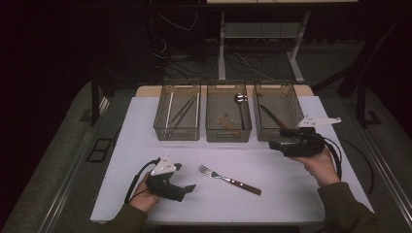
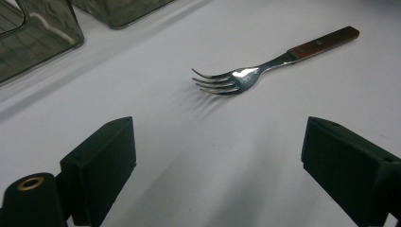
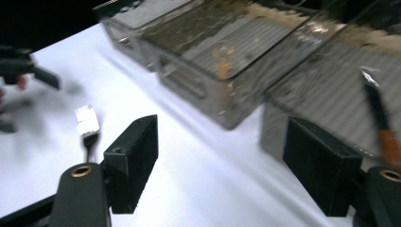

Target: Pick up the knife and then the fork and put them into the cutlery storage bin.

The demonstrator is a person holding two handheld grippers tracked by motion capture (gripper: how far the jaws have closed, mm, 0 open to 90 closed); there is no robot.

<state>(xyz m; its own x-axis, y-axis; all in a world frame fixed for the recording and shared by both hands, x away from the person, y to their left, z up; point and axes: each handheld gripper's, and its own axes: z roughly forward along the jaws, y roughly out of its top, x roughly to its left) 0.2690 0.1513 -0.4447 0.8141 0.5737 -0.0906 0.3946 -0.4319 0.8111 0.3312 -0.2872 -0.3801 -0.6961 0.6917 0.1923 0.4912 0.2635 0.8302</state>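
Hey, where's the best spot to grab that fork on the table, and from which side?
Probably the brown handle, not the tines. The fork lies flat on the white table, tines toward the left tongs, handle toward the person's right. Come straight down and close across the handle's narrow width: it is straight and thicker than the thin curved tines.

The high view looks forward and down on the whole table. Both gripper views sit low and close. All three share the fork.
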